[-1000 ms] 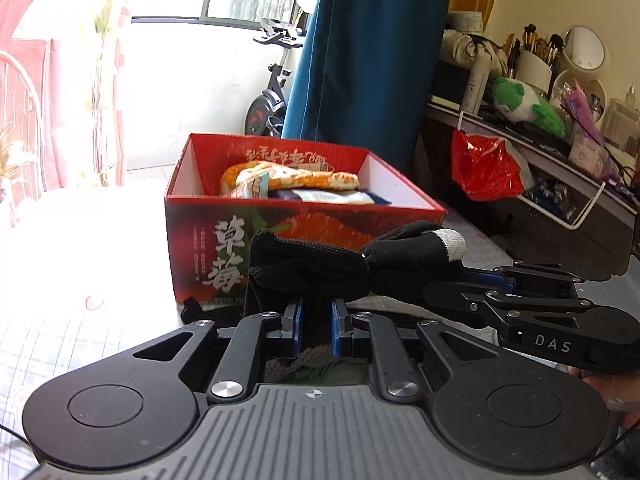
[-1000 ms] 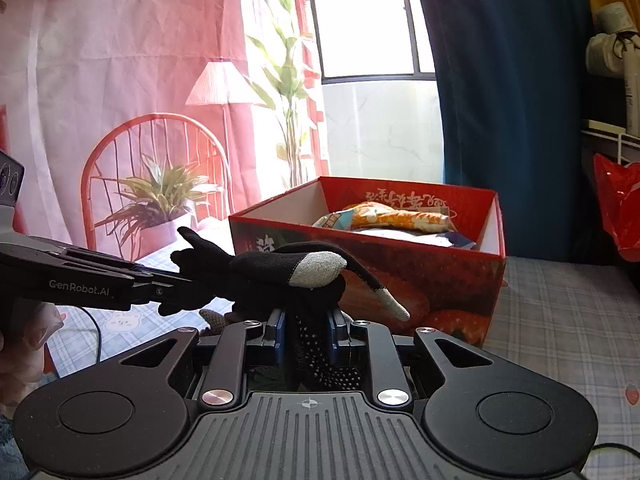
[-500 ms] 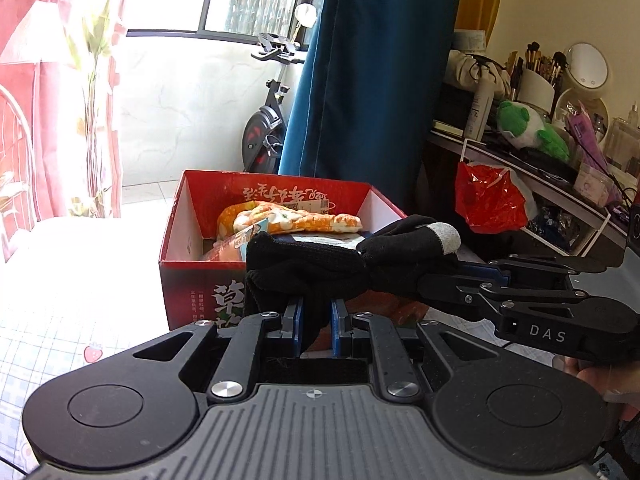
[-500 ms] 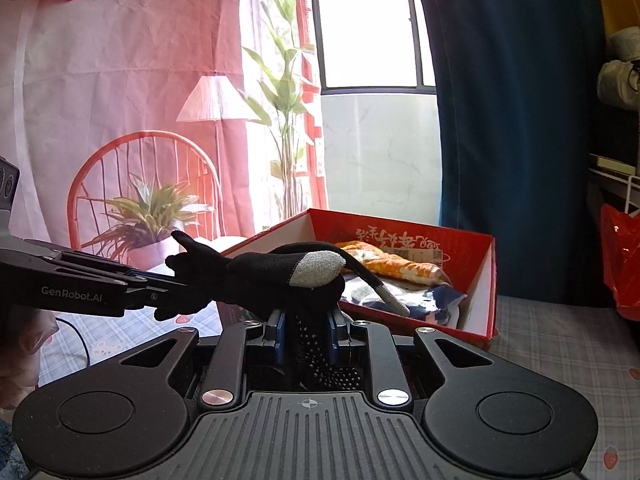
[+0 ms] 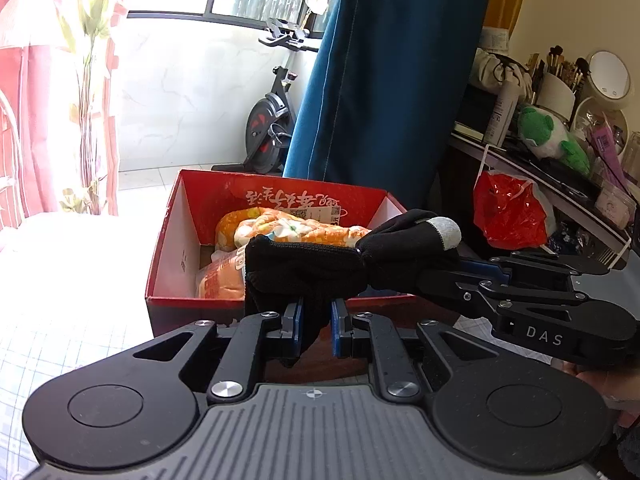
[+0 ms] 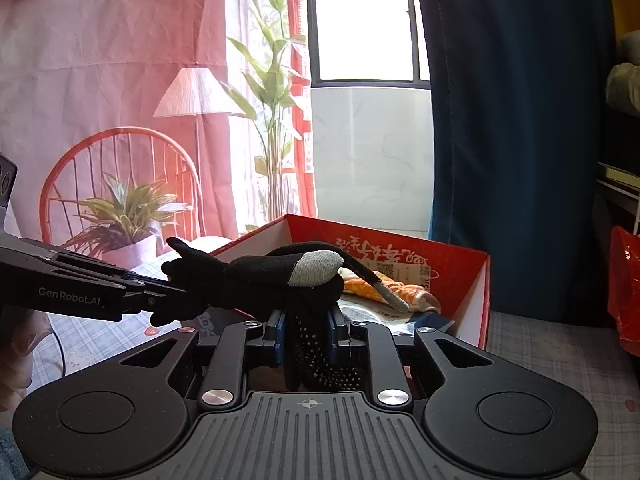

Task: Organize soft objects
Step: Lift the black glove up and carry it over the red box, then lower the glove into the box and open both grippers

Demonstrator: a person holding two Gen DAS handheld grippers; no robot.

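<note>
blue curtain [image 5: 384, 92] hangs beside exercise bike [image 5: 266, 128] and red bag [image 5: 508, 216].

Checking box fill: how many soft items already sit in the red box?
3 visible in the red box: orange floral bundle at the back, orange packet front left, dark-blue pack. More may hide underneath.

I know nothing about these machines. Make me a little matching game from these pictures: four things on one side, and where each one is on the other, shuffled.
Things:
1. black glove
2. orange flowered cloth
3. red plastic bag
4. green plush toy

Places:
A. hanging off the shelf edge
B. lying in the red box
C. up on the cluttered shelf
D. pinched between both tongs

Pairs: 1-D, 2-B, 3-A, 4-C
</note>
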